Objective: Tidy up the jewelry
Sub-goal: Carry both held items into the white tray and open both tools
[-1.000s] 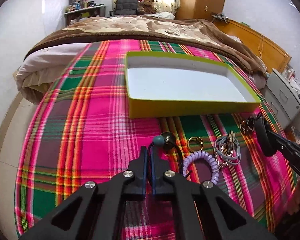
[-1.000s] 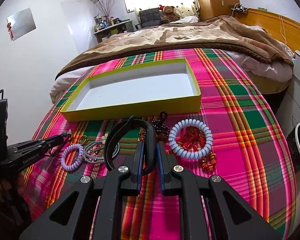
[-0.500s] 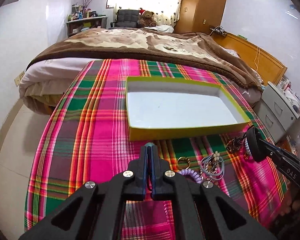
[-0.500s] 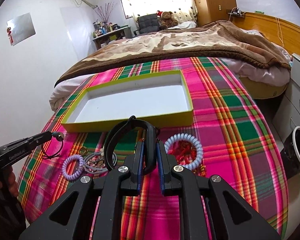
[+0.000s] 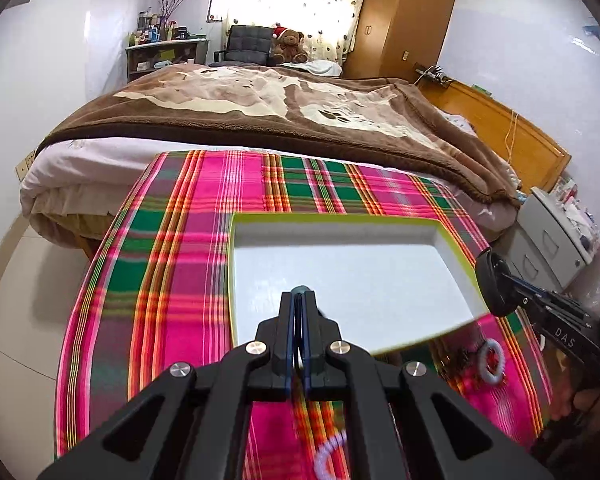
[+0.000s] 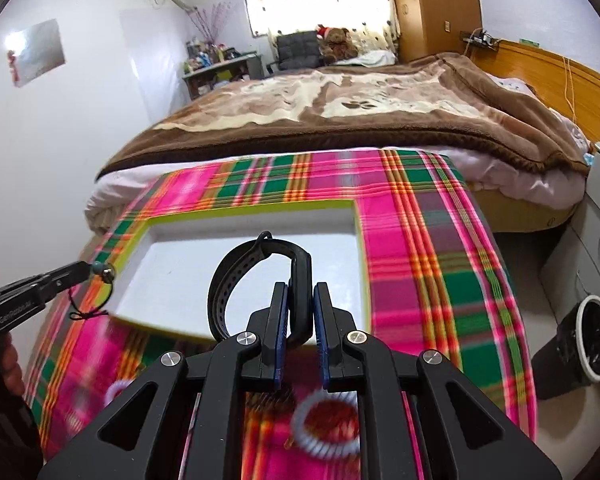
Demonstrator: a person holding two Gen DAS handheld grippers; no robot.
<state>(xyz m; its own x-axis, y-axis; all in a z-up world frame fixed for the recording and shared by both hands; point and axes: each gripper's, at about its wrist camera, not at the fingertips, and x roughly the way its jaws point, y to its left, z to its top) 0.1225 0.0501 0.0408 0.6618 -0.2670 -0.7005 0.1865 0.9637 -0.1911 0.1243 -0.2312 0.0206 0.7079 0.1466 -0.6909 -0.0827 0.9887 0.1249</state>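
Grippers have both lifted from the plaid cloth to the tray. Left gripper fingers pinch a beaded cord; right gripper fingers clamp a black strap. Dropping both in looks next.

The right gripper pinches a black watch strap between its blue-padded fingers, above the yellow-rimmed box on the plaid cloth. The left gripper (at the frame's left edge) holds a beaded cord; a pale coil bracelet lies below.
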